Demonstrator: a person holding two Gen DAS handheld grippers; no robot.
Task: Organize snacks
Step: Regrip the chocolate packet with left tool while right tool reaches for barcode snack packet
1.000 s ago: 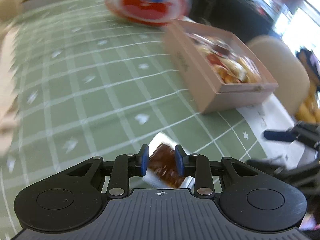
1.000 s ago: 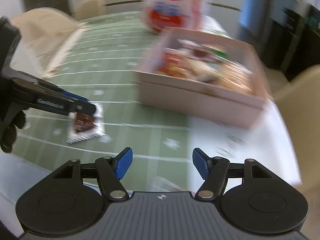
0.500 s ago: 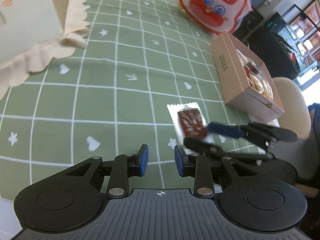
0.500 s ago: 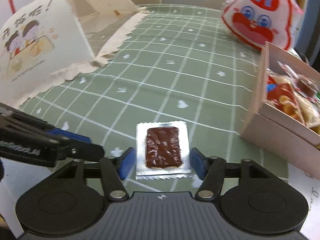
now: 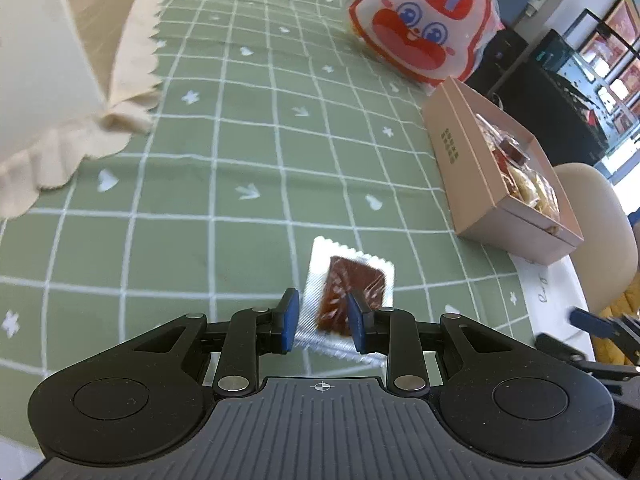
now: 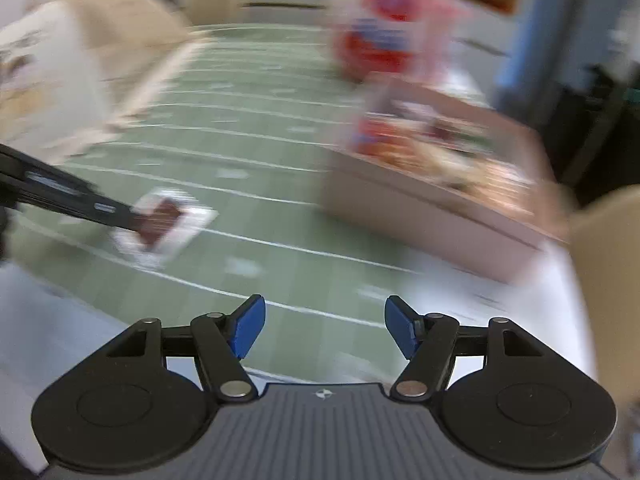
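While several wrapped snacks are already seen in the pink box (image 5: pixel 472 184) at right, one snack packet (image 5: pixel 348 292) is left on the green tablecloth (image 5: pixel 240 152), lower centre, framed by the left gripper (image 5: pixel 322 322), whose narrowed jaws cannot be judged clamped. The right gripper (image 6: pixel 325 330) is held apart, empty.

Right wrist view is smearing throughout: the pink box (image 6: pixel 432 200) and its contents are reading as streaks only, and the red-and-white bag (image 6: pixel 384 28) behind it is showing no legible print. The snack packet (image 6: pixel 164 224) near the tablecloth's (image 6: pixel 280 216) near-left edge is blurring too. In the left wrist view, the left gripper (image 5: pixel 322 322) is covering the snack packet's near end; pad contact is not resolving. The cream cover (image 5: pixel 52 80) is running off the left edge.
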